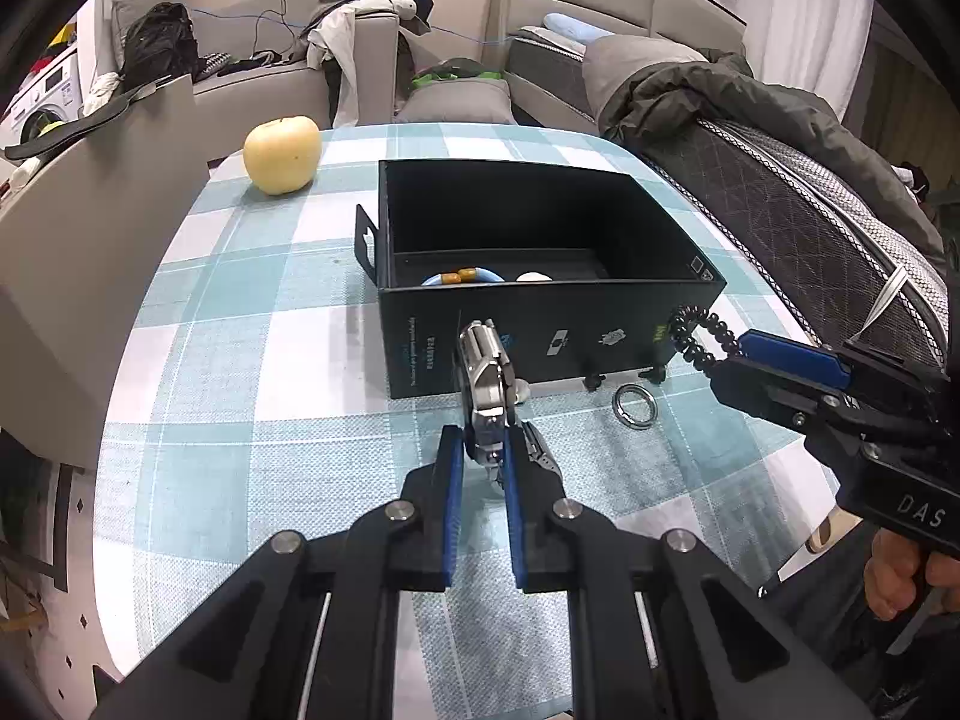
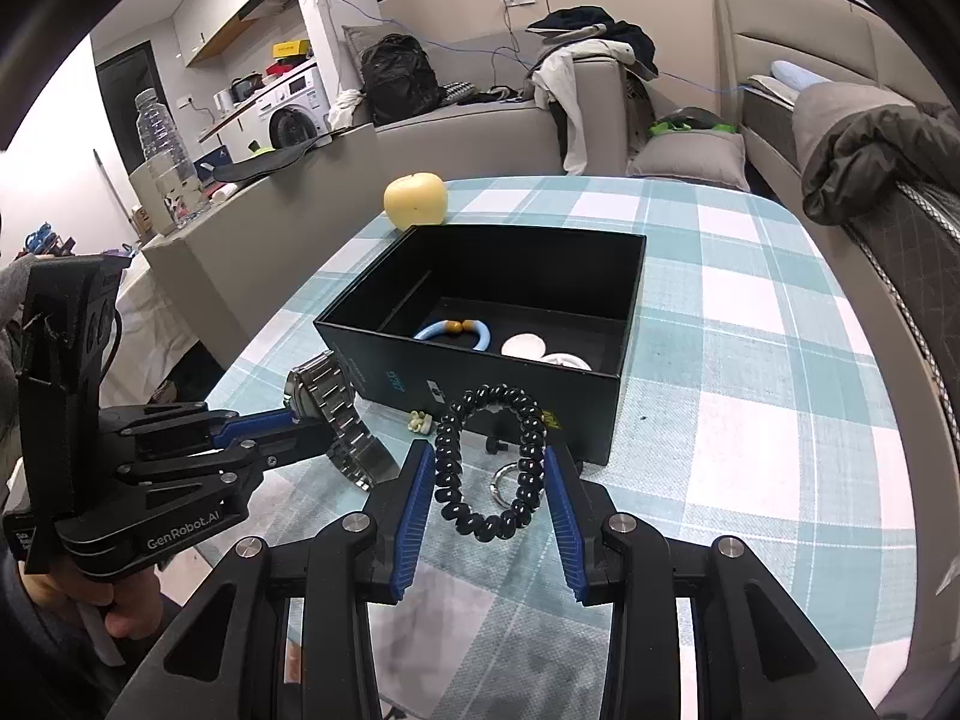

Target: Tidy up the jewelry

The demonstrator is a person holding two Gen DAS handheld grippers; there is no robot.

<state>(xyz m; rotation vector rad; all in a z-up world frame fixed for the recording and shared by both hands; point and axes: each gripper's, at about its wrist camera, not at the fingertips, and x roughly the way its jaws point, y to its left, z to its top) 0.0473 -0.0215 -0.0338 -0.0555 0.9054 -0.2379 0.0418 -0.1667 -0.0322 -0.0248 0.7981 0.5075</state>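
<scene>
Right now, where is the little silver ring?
The silver ring lies flat on the checked tablecloth, just in front of the black box, near its right corner, below the black bead bracelet held by the right gripper.

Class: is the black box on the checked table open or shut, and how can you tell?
Open. The black box has no lid on; a blue bangle shows on its floor.

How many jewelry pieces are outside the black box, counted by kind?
Metal watch: 1
Black bead bracelet: 1
Silver ring: 1
Small cream flower piece: 1
Total: 4
</scene>
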